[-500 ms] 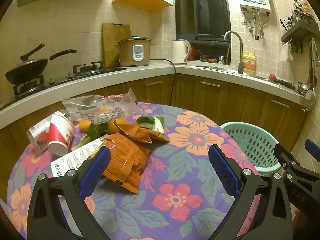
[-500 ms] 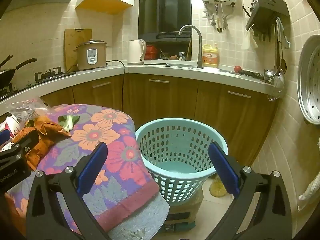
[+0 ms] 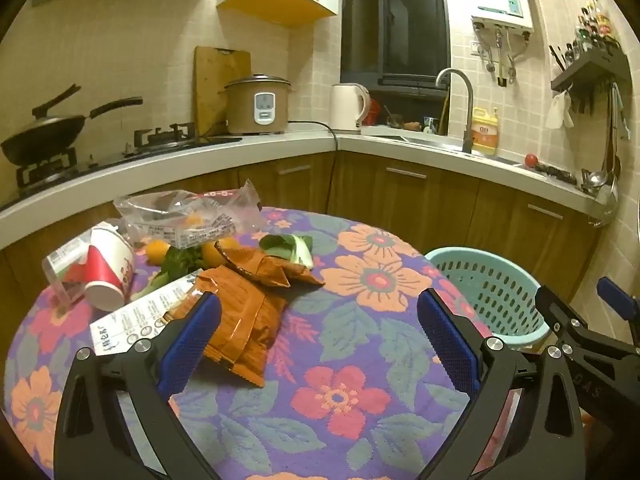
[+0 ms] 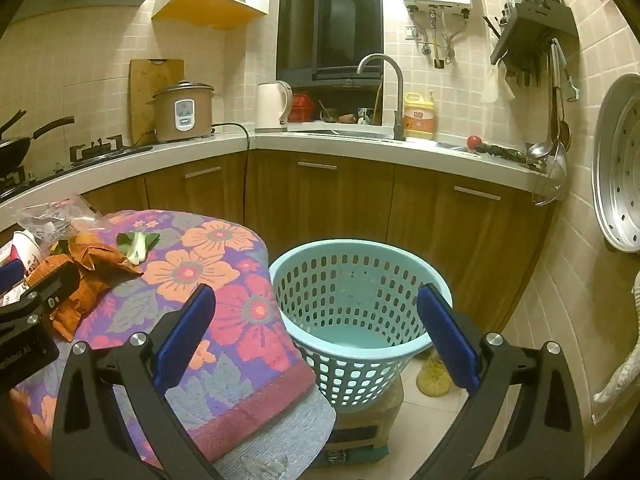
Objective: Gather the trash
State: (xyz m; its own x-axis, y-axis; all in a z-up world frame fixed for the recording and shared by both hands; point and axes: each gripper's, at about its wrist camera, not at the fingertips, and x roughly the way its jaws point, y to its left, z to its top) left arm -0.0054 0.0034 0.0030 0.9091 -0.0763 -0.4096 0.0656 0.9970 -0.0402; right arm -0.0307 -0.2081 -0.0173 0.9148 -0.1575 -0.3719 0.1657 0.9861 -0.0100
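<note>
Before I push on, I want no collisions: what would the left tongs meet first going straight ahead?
Most likely the orange wrapper, just ahead of the left tongs' left pad. Between the open pads lies only flowered cloth. Depth is uncertain in this fisheye view.

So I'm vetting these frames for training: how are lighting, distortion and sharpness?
Left wrist view: warm yellowish indoor light, strong fisheye bending the counter edge, black corners; orange wrapper sharp, left tongs open. Right wrist view: same cast and curvature, steamer tray stretched at the rim, basket crisp between the open right tongs; no motion blur.
</note>
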